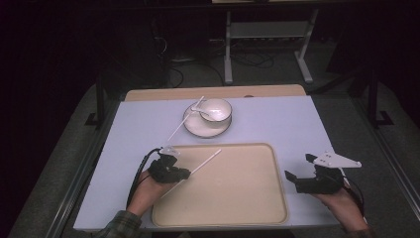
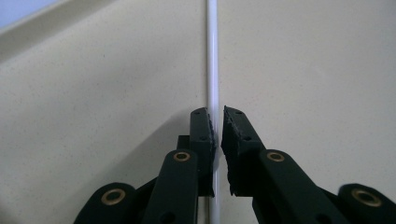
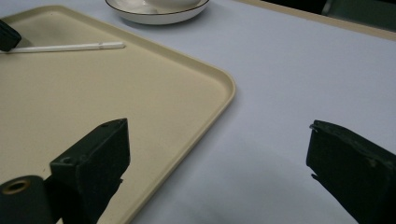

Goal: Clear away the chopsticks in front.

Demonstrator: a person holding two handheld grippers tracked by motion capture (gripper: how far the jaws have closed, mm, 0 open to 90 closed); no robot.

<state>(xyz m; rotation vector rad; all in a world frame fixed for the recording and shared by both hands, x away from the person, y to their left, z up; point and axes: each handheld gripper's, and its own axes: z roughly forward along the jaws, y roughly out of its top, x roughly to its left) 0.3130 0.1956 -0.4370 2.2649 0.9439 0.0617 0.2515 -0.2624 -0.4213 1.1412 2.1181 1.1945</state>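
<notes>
Left gripper (image 2: 217, 128) on a white chopstick (image 2: 212, 56) over the tray (image 1: 247, 198).
Its jaws were nearly shut around the chopstick near the worktop's front-left corner; the right gripper (image 3: 217, 163), jaws wide apart, held nothing.

No lettering to call here: the beige tray (image 1: 247, 208), the white plate (image 1: 190, 126) and the bowl (image 1: 220, 106) at twelve o'clock of it, and the black jaw pads all come up blank, with no label, brand, number or sign readable anywhere.
</notes>
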